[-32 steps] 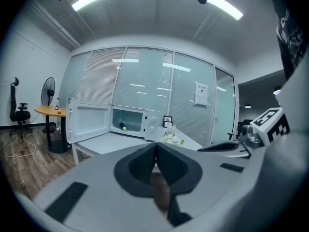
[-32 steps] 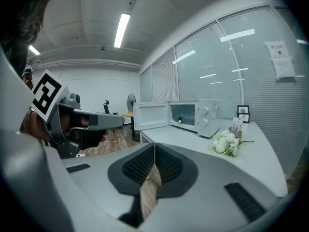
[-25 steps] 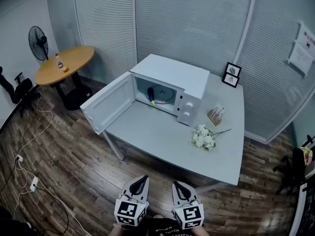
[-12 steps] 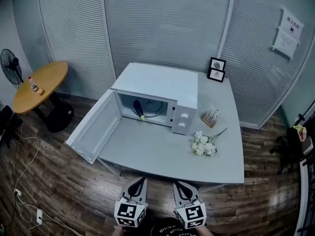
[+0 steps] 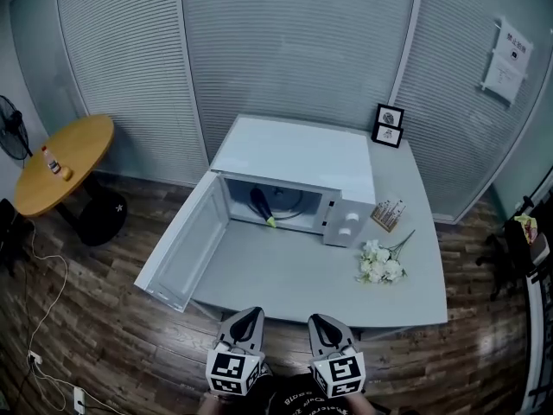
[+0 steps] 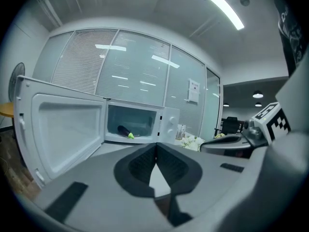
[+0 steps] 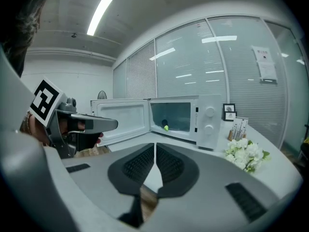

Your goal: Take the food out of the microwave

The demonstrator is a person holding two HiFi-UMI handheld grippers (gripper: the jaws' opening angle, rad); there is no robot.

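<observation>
Wood-plank flooring runs under a pale grey rectangular table set against slatted glass walls. On it stands a white box-shaped microwave oven with its hinged door swung wide to the left, so the cavity is open to a reach from the front. Inside, on the round turntable plate, lies the food: a dark, elongated item with a yellow-green tip, probably a toy aubergine, though it is too small in every view to be sure. It rests near the front of the cavity, tip toward the opening. Both tools are well short of it, held low at the table's near edge. The left gripper has its jaws pressed together with nothing between them, and the right gripper is likewise closed and empty. Each points at the oven mouth, as suits an approach. A bunch of white artificial flowers lies right of the oven, clear of that path. Either tool must spread its jaws before it can take the food
</observation>
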